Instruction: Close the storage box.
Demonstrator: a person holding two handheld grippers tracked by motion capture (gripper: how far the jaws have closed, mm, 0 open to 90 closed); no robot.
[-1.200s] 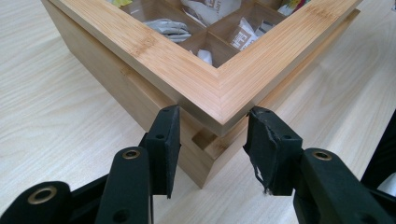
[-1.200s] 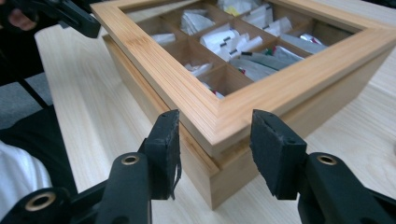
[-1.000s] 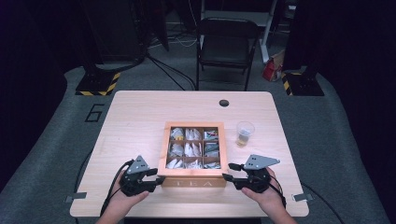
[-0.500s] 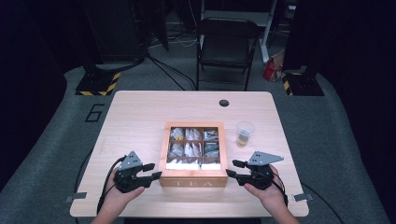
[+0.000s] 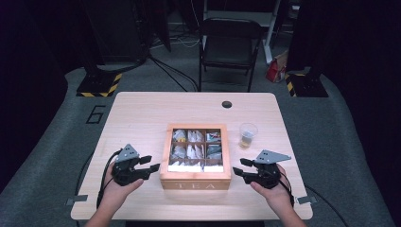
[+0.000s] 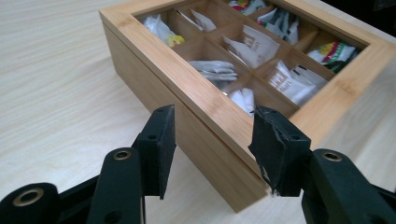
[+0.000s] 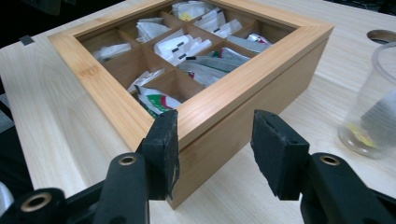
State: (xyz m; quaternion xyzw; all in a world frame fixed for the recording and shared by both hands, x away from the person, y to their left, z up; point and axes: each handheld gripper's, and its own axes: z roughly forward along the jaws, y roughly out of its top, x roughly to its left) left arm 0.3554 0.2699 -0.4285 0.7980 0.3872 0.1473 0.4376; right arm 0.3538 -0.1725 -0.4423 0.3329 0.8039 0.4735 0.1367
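A: Reference item is the tea box [image 5: 195,153], a wooden box with nine compartments holding tea sachets, resting on the tabletop [image 5: 142,113] near its front edge. What do we record to the left of the box?

B: We record the left gripper [image 5: 152,166] just beside the box's left wall, near the front corner, held in the person's left hand [image 5: 118,182]. Its jaws are spread and grasp nothing. In the left gripper view, the left gripper [image 6: 212,135] has the box's corner edge [image 6: 224,121] in line with the gap between the jaws; we cannot tell whether either pad touches the wood.

A: And to the right of the box?

B: We record the right gripper [image 5: 238,168] just beside the right wall, near the front corner, in the right hand [image 5: 274,191]. Its jaws are likewise released and empty. In the right gripper view, the right gripper [image 7: 215,140] frames the box's near corner [image 7: 205,116] between the jaws. A clear plastic cup [image 5: 248,135] stands further right of the box, apart from it.
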